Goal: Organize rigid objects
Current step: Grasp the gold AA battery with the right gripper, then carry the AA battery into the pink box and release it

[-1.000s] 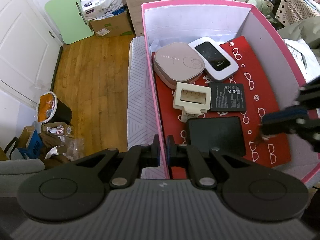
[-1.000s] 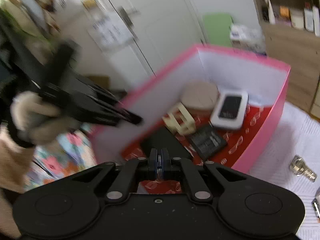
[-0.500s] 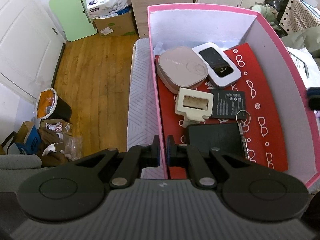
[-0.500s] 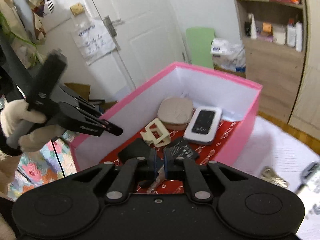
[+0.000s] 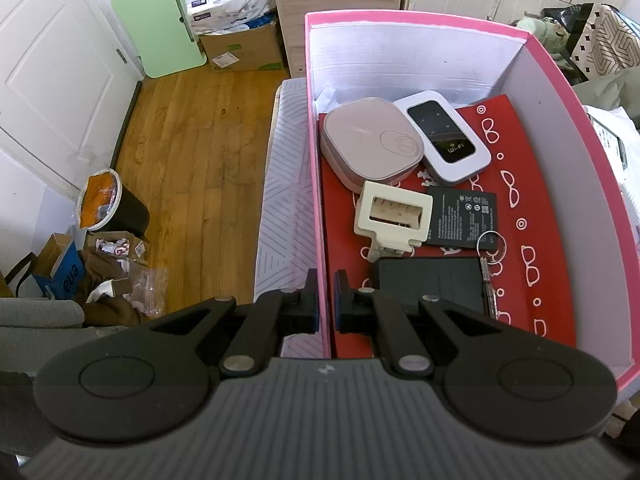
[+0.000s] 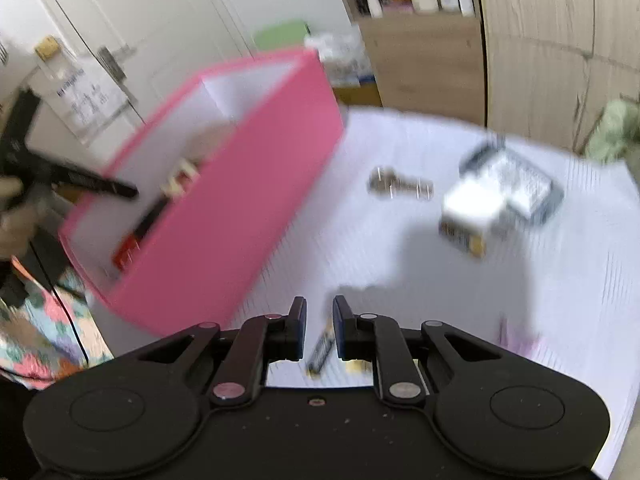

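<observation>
The white patterned bedspread [image 6: 420, 280] takes up most of the room here, and on it sits the pink box [image 5: 560, 92], open at the top, its floor lined with red paper [image 5: 516, 152] printed with little white glasses. The left gripper [image 5: 326, 294] has its jaws pinched tight on the near end of the box's left wall, one finger outside and one inside. Inside the box, a rounded mauve case [image 5: 370, 142] lies at the back, touching a white Wi-Fi router [image 5: 446, 134] beside it; nearer lies a flat black case [image 5: 430, 286], then a cream plastic clip [image 5: 394, 212] and, just right of that, a black battery [image 5: 462, 216]. A thin key ring [image 5: 491, 242] rests at the battery's corner, with its metal strip running down along the black case's right edge. The right gripper [image 6: 320, 330] is over the bedspread outside the box, its jaws opening with nothing between them. Beyond it, blurred, lie a white carton [image 6: 474, 214], a boxy grey object [image 6: 520, 184] and a bunch of keys [image 6: 400, 186].
</observation>
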